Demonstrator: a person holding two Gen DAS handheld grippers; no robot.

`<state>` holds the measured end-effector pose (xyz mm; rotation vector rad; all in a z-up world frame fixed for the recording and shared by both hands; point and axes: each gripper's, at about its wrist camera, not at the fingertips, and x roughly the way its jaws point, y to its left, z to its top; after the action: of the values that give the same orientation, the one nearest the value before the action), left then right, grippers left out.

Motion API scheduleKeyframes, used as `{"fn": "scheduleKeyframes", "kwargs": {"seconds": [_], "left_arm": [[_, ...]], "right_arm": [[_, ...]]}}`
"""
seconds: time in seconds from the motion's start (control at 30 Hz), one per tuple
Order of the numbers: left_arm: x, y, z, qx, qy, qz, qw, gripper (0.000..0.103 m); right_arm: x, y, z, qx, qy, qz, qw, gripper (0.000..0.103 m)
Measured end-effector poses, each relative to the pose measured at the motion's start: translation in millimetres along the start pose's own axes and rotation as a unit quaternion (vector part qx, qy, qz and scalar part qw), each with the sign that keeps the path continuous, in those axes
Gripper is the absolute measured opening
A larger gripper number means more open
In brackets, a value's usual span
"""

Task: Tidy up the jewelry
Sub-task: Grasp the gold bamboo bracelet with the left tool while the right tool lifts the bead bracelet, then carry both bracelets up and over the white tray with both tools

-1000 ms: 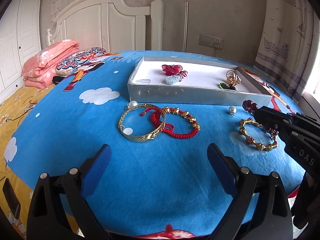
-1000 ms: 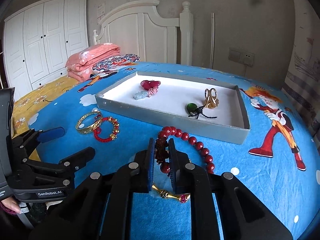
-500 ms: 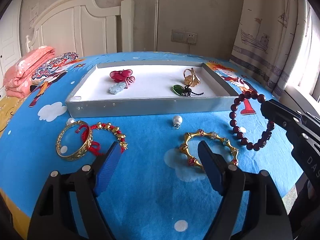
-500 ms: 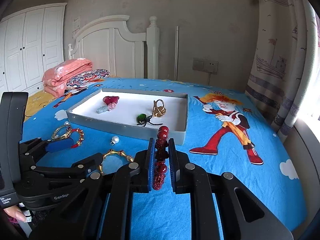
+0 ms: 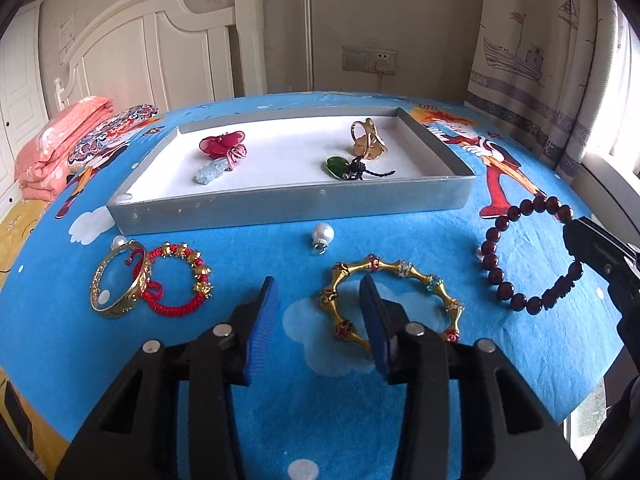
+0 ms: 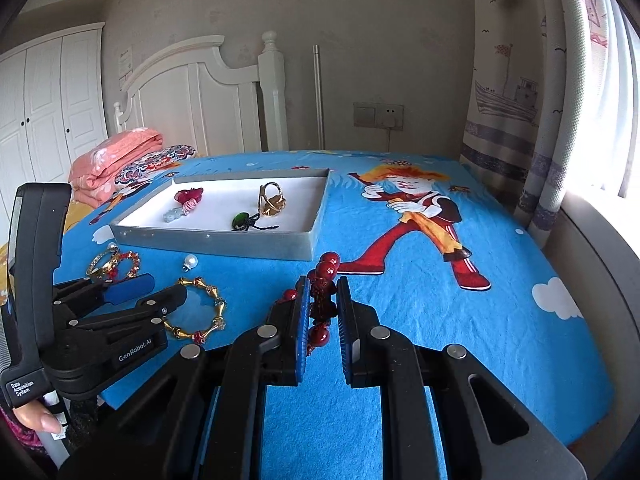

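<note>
My right gripper (image 6: pixel 323 308) is shut on a dark red bead bracelet (image 6: pixel 322 304), held above the blue bedspread; the bracelet (image 5: pixel 524 256) hangs from it at the right of the left wrist view. My left gripper (image 5: pixel 316 300) is open and empty, its right finger over the left side of a gold jewelled bangle (image 5: pixel 392 300). A grey tray (image 5: pixel 288 200) with a white floor holds a red flower piece (image 5: pixel 222 144), a pale blue stone (image 5: pixel 210 172), a gold ring (image 5: pixel 366 142) and a green pendant (image 5: pixel 338 166).
A gold bangle (image 5: pixel 116 280) overlapping a red cord bracelet (image 5: pixel 176 284) lies at the left. A pearl pendant (image 5: pixel 322 236) lies before the tray, another pearl (image 5: pixel 119 242) by the tray's left corner. Folded bedding (image 5: pixel 60 140) and the white headboard (image 5: pixel 160 52) stand behind.
The right gripper has carried the red bead bracelet up off the bedspread and to the right. The left gripper has moved right from the gold bangle and red cord bracelet to the jewelled bangle, and its jaws have narrowed.
</note>
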<state>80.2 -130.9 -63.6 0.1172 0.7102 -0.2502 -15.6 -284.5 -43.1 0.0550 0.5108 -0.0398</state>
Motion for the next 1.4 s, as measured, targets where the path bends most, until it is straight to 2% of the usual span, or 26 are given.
{"fn": "scheduleKeyframes", "kwargs": {"seconds": [0.03, 0.07, 0.23, 0.5, 0.73, 1.07, 1.4], "left_arm": [[-1, -2, -1, 0.002, -0.001, 0.0, 1.0, 0.017], [-3, -3, -2, 0.005, -0.002, 0.002, 1.0, 0.01], [-5, 0, -2, 0.001, -0.005, -0.009, 0.9999, 0.01], [-17, 11, 3, -0.011, -0.021, -0.004, 0.9997, 0.01], [-44, 36, 8, -0.021, -0.051, 0.014, 0.9984, 0.01], [-56, 95, 0, -0.056, -0.047, 0.033, 0.9968, 0.01], [-58, 93, 1, -0.026, -0.05, 0.023, 0.9981, 0.01]], "right_arm": [[0, 2, -1, 0.0, 0.001, 0.002, 1.0, 0.014], [1, 3, -1, -0.001, 0.002, 0.004, 1.0, 0.014], [3, 8, -4, -0.001, 0.007, 0.008, 1.0, 0.014], [1, 16, 0, -0.007, 0.004, 0.011, 1.0, 0.014], [-6, 57, 15, -0.042, -0.014, 0.047, 0.998, 0.014], [-2, 112, 18, -0.076, -0.012, 0.083, 0.994, 0.014], [2, 122, 22, -0.069, -0.01, 0.079, 0.994, 0.014]]}}
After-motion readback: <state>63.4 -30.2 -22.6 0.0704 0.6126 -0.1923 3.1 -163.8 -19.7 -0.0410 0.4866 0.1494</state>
